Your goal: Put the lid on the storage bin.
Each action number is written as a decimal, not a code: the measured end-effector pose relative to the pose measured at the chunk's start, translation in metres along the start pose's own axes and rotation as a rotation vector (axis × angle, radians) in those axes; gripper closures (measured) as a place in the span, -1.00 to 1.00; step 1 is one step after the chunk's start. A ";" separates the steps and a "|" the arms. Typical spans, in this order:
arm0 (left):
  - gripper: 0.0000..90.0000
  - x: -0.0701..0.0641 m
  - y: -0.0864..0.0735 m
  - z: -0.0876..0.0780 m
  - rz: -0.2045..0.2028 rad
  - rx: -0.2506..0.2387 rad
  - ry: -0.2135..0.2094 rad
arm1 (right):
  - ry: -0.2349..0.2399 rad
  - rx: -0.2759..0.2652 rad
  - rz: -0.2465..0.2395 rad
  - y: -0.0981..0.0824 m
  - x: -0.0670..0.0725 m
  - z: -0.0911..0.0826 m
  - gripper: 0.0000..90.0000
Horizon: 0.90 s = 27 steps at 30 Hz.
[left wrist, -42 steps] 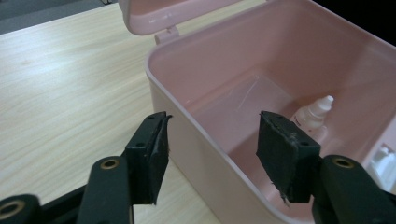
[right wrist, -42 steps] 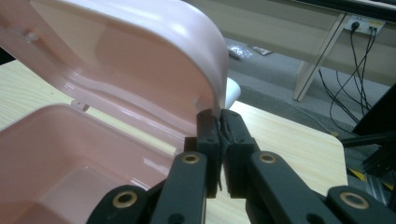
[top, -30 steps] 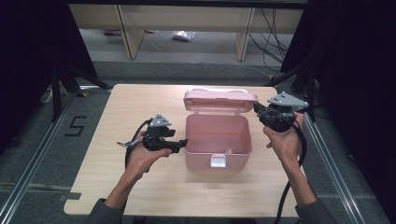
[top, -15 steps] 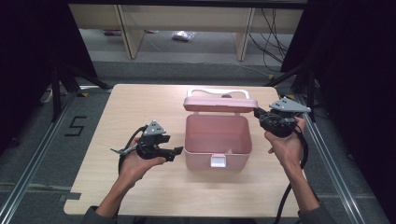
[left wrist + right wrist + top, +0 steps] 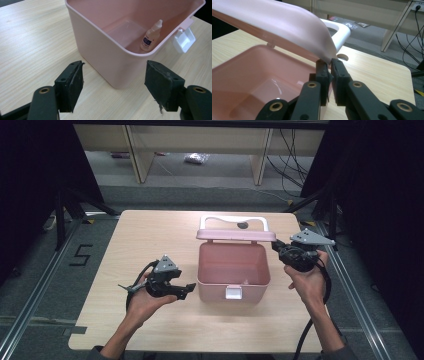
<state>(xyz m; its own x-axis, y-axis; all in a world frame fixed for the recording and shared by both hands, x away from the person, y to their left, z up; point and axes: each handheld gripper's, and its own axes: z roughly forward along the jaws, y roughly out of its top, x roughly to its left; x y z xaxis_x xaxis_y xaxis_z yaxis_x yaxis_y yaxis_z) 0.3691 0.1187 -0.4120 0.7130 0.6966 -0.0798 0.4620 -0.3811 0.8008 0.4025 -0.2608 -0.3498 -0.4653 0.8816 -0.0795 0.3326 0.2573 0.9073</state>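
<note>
The light wooden table (image 5: 150, 240) lies bare along its left and near edges, with the open pink plastic box (image 5: 235, 272) at its middle. The right gripper (image 5: 329, 65) pinches the raised lid's (image 5: 287, 22) corner edge; the left gripper (image 5: 113, 82), jaws just opened wider with nothing between, sits beside the box's left wall. A small white dropper bottle (image 5: 151, 37) stands in the box's front corner.

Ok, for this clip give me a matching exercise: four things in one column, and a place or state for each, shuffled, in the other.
Things:
1. left gripper
2. right gripper
3. dropper bottle
4. white latch

Places or states:
A. stands inside the pink box, in a corner
B. jaws open, nothing between them, beside the box
C. hangs on the outside of the box's front wall
D. jaws shut on the corner of the raised lid

Pairs: 1-B, 2-D, 3-A, 4-C
</note>
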 end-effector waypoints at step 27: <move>-0.34 -0.008 -0.018 -0.005 0.037 0.033 0.008 | 0.048 0.035 0.045 -0.013 0.005 -0.007 0.87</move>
<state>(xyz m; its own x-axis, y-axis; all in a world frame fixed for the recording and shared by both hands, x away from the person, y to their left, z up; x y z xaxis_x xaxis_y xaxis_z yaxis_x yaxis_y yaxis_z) 0.3520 0.1230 -0.4224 0.7259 0.6862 -0.0459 0.4527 -0.4265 0.7830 0.3903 -0.2629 -0.3594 -0.4882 0.8725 -0.0185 0.3817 0.2325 0.8946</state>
